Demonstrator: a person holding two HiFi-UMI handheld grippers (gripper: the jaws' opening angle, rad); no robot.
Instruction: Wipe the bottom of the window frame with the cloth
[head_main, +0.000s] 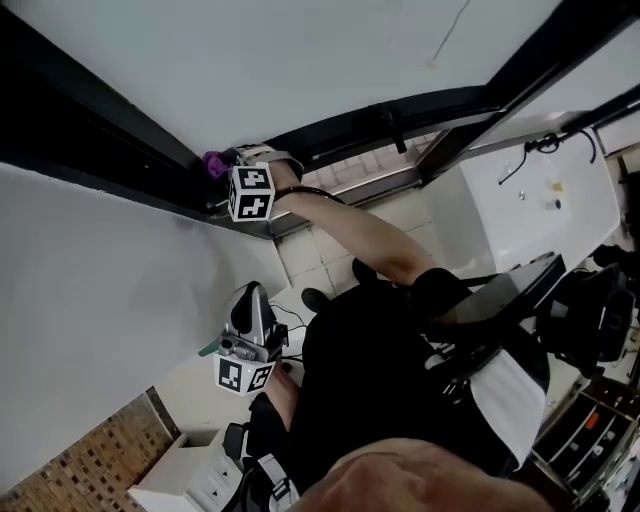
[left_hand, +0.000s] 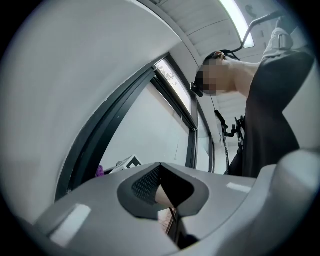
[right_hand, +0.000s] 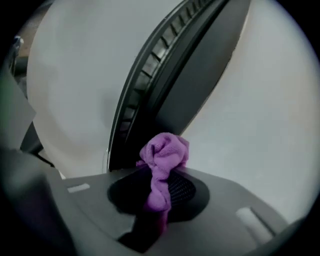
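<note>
My right gripper (head_main: 224, 168) gripped the purple cloth (right_hand: 162, 155) at the window frame (right_hand: 170, 75). Wiping prob. under way, most of frame left. Left gripper (left_hand: 162, 180) clenched, empty.

The right arm (head_main: 365, 232) was stretched out long and almost straight, away from the body. At its end, the right gripper (head_main: 224, 164) had its jaws pressed tight on a bunched purple cloth (right_hand: 162, 155), which poked out past the tips. The left gripper (head_main: 251, 296) was held low, close to the body. Its jaws were pressed together with nothing between them.
</note>
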